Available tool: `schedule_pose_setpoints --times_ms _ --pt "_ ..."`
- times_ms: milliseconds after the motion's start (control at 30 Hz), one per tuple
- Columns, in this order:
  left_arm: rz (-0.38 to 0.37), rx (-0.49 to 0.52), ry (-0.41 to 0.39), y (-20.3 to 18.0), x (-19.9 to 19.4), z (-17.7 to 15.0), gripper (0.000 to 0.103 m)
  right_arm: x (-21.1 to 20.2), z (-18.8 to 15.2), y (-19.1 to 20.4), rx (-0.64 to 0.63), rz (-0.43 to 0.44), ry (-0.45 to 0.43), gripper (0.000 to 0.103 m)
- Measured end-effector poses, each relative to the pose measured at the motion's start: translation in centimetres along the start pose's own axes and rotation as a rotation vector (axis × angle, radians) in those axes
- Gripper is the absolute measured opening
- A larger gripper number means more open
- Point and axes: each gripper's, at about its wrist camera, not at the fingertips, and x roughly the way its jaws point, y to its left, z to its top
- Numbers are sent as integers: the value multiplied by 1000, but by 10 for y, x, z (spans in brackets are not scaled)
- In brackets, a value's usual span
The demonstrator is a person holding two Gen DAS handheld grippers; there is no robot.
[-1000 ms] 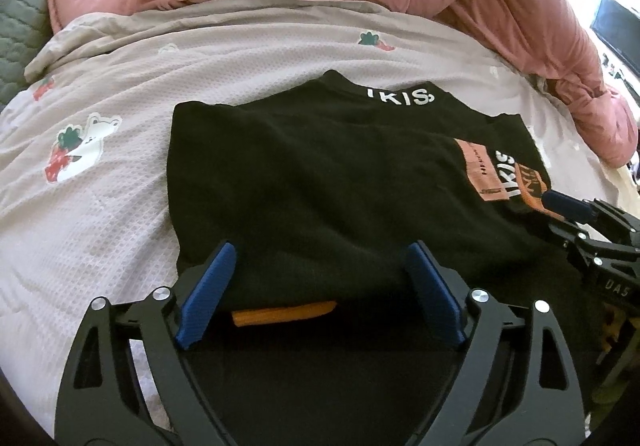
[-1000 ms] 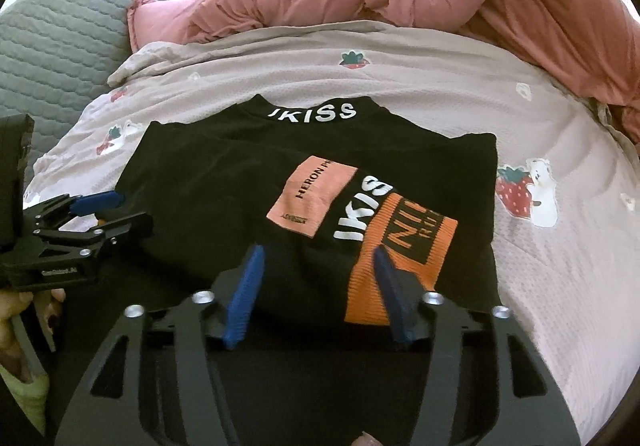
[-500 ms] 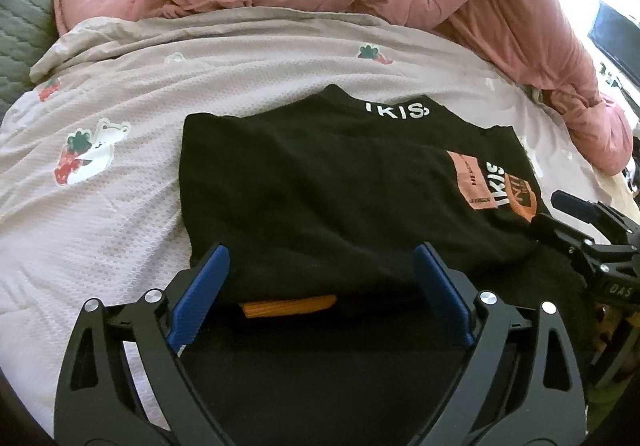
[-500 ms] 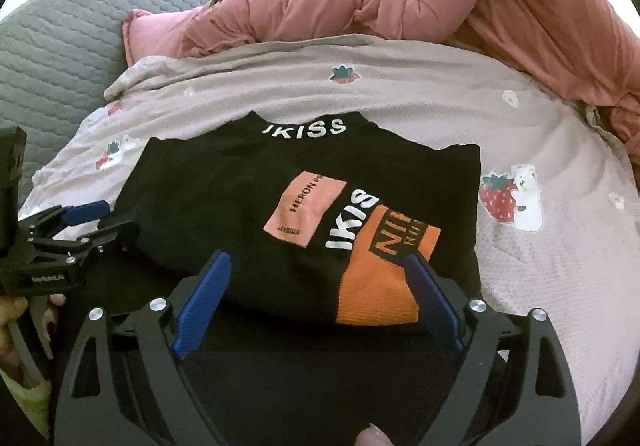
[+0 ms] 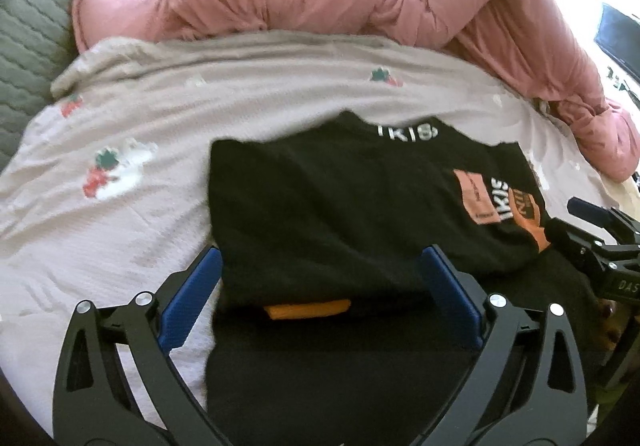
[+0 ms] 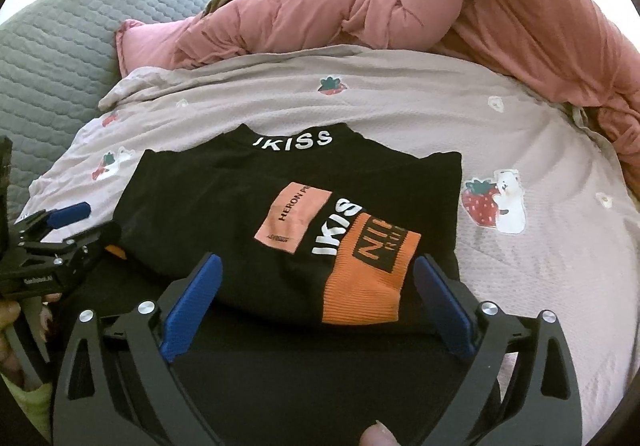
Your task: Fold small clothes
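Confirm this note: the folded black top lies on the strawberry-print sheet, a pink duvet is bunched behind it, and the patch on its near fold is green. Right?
One detail is off: the patch on the near fold of the black top is orange, not green, as the right wrist view shows. The top does lie on the strawberry-print sheet, with the pink duvet bunched behind it.

Folded black shirt (image 6: 248, 214) on bedspread (image 6: 520, 266)

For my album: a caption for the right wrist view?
Right tongs opening over a folded black top on the strawberry-print bedspread.

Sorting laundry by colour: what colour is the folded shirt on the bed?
Black shirt, with orange and pink patches and white lettering; clearest in the right wrist view.
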Motion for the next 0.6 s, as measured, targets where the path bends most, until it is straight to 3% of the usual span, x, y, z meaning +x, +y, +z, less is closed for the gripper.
schedule_pose_setpoints --times_ms 267,600 --pt "4 -9 -64 2 -23 -3 93 -9 -2 -7 16 -13 -9 96" --pt "43 -20 -84 9 -38 -17 93 -31 -3 -16 25 -21 -39 97"
